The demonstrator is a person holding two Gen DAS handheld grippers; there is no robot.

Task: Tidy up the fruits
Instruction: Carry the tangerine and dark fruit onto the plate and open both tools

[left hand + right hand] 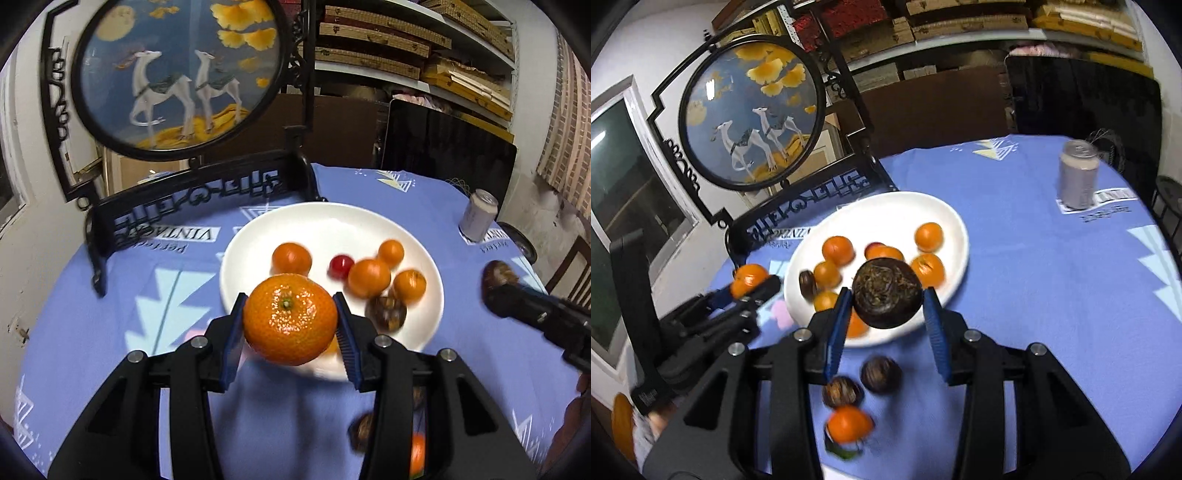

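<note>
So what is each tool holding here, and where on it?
The left tool grips a mandarin by its sides, stem facing the camera. The right tool holds a dark brown round fruit, also across its sides.

Our left gripper [290, 325] clamps a large mandarin [290, 319] between blue-padded fingers [233, 332], above the near rim of a white plate [332, 229] holding smaller fruits on the blue tabletop [110, 314].

My round table [1052, 295] wears a blue cloth. On it sits a white plate [945, 214] at 12 o'clock, a can [1076, 177] at 2, a black picture stand [812, 199] at 11, and maybe three loose fruits [879, 374] at 6.
</note>
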